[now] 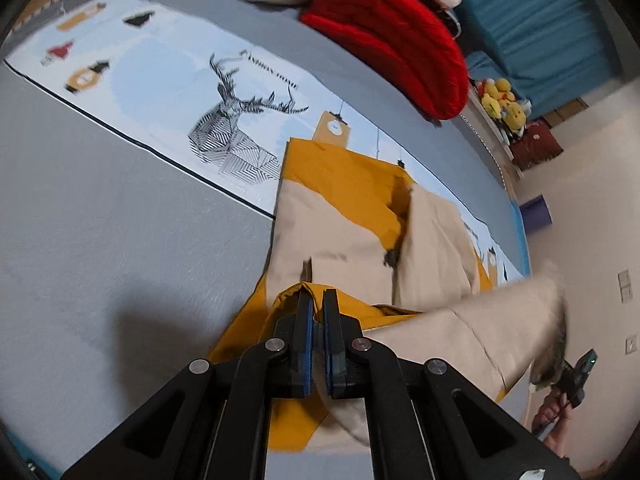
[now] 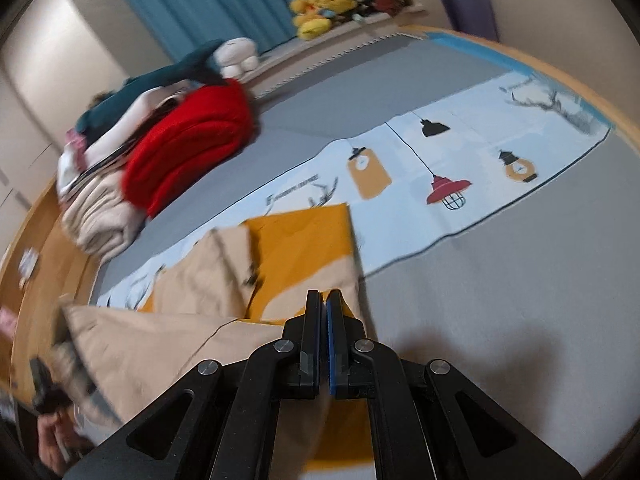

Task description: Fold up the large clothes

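Gripping one edge of the garment (image 1: 344,232) at two points, the left gripper (image 1: 318,300) and the right gripper (image 2: 324,300) are each seen with jaws clamped on the cloth, presumably so that the edge can be carried over as one straight fold. The garment is spread on the grey bed (image 1: 100,208), partly over a printed blue panel (image 2: 460,152). It is mustard yellow and beige, in broad blocks, already partly doubled over.
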`<state>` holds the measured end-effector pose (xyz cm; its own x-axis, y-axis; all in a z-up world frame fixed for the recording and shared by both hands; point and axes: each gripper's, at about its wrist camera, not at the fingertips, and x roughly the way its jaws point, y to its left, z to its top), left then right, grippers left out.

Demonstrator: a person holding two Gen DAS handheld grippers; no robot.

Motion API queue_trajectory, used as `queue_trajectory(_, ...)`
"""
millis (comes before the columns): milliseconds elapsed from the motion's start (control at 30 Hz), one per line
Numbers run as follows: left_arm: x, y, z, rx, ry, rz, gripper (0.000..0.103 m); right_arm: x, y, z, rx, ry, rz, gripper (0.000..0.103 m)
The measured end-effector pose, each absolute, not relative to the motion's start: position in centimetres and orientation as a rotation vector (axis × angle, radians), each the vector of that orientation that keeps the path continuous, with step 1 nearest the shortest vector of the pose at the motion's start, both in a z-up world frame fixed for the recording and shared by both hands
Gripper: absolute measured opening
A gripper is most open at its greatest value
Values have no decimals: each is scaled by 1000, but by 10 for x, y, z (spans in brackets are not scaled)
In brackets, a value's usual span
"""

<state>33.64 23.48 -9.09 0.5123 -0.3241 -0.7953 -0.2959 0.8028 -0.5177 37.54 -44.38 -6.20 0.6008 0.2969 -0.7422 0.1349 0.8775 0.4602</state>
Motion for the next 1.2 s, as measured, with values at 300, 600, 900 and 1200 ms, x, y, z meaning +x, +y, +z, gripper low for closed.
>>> queue_trajectory(300,382,240,-115,-634,1096,89,11,452,-423,-124,467,1001,51,3)
queue_trajectory(600,394,272,-101,-602,1073,123,35,479,-432,-135,485,986,-43,10)
queue_trajectory(900,403,246,-122,-493,1177,55,55,478,-426,-149,391,1078,107,40)
queue_trajectory(1200,416,226,-145,-469,1218,90,55,480,-405,-187,326,1228,133,40)
